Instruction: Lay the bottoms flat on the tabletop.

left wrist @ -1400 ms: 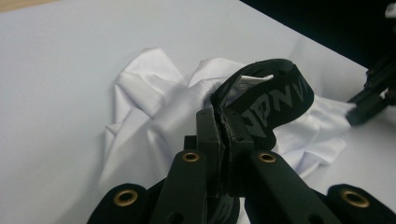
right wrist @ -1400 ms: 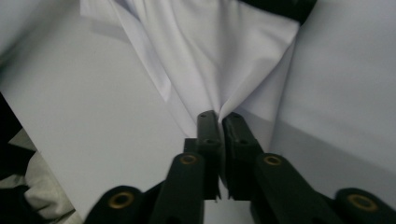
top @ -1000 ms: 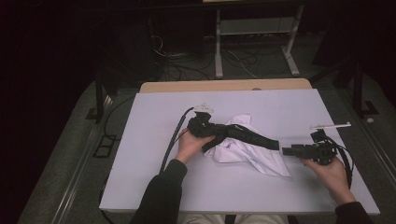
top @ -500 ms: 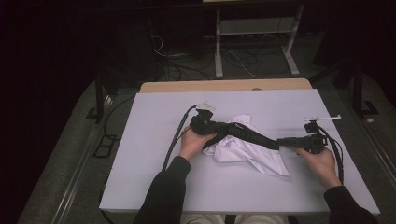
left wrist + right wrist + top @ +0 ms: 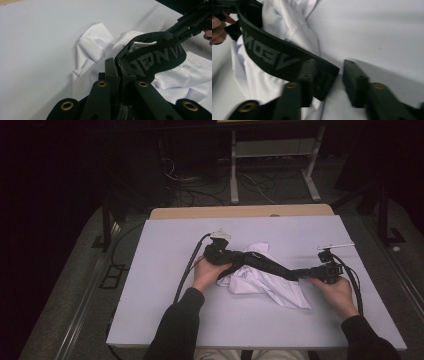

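A white garment point(image 5: 265, 289) with a black lettered waistband point(image 5: 270, 265) lies crumpled on the white table point(image 5: 165, 270). My left gripper point(image 5: 239, 258) is shut on one end of the waistband point(image 5: 160, 57), jaws pressed together over it point(image 5: 117, 61). The band stretches, lifted, across to my right gripper point(image 5: 306, 272). In the right gripper view the band's other end point(image 5: 269, 57) sits between the jaws point(image 5: 329, 65), against one jaw, with a gap to the other. Those jaws have just been closing. White cloth point(image 5: 294, 30) lies beneath.
A wooden tabletop edge point(image 5: 240, 211) runs behind the white surface. Beyond it, a metal stand point(image 5: 272, 165) and loose cables point(image 5: 200, 195) sit on the dark floor. Bare table surface lies to the left and front of the garment.
My right gripper has moved left to the free end of the black waistband, and its jaws have narrowed around it. The left gripper has kept its hold in place.
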Demonstrator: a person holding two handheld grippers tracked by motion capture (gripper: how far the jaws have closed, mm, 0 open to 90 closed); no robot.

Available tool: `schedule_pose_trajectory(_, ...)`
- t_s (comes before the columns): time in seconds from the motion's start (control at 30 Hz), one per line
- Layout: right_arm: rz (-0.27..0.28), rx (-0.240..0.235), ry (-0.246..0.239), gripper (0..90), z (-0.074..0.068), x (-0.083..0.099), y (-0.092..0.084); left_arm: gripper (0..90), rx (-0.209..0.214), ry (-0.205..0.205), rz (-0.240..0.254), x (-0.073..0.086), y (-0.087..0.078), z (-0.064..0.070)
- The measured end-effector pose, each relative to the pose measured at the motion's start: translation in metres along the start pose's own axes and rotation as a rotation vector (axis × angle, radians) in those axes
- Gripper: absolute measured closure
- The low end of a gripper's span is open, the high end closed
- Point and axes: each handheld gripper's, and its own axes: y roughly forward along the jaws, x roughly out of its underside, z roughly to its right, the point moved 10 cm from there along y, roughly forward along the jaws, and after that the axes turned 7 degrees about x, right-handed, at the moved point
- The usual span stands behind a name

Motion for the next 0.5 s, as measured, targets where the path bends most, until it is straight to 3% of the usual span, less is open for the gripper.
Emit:
schedule_pose_trajectory(0.03,-0.013,-0.039,-0.013,80.3,-0.006,0.001,0.001,86.9,0.0,0.0,0.0,0.0,0.0,0.0)
schedule_pose_trajectory(0.13,-0.005,-0.059,-0.007,85.0,-0.009,0.0,0.0,86.8,0.0,-0.005,0.0,0.0,0.0,-0.001)
schedule_pose_trajectory(0.37,0.018,-0.049,0.0,87.0,-0.008,-0.003,-0.006,86.3,-0.003,-0.004,-0.002,0.001,0.0,-0.001)
schedule_pose_trajectory(0.5,0.06,-0.016,-0.018,87.2,-0.005,-0.008,-0.012,81.3,-0.016,-0.004,-0.009,0.001,-0.003,-0.002)
